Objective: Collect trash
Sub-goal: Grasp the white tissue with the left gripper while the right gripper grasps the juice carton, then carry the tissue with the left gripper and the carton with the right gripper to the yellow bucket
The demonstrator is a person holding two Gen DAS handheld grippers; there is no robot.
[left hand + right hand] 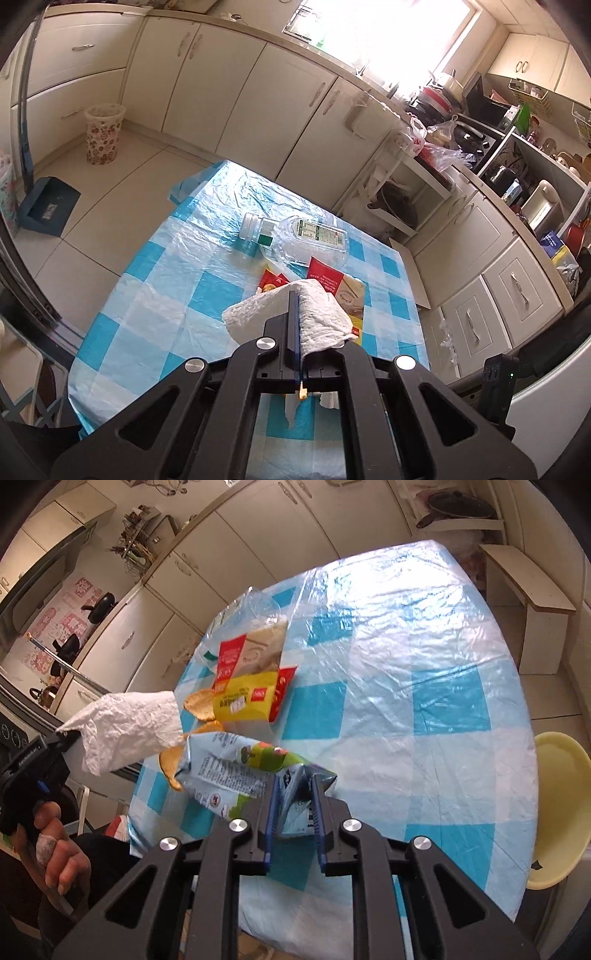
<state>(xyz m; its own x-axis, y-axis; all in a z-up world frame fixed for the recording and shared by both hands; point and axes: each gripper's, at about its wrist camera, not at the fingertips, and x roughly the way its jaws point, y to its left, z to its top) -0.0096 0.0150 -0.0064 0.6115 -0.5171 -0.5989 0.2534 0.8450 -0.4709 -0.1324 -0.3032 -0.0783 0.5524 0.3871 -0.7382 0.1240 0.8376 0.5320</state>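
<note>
Two tongs busy: left tongs (295, 314) pinching paper towel (321, 314); right tongs (294, 794) clamping snack bag (236, 771).

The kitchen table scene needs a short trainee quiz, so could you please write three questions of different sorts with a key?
1. True or false: the left gripper is shut on a crumpled paper towel.
2. What is between the right gripper's fingers: A) the clear plastic bottle, B) the pale blue carton, C) the red and yellow packet?
3. Does the clear plastic bottle stand or lie on the checked tablecloth?

Key: 1 true; 2 B; 3 it lies on its side.
</note>
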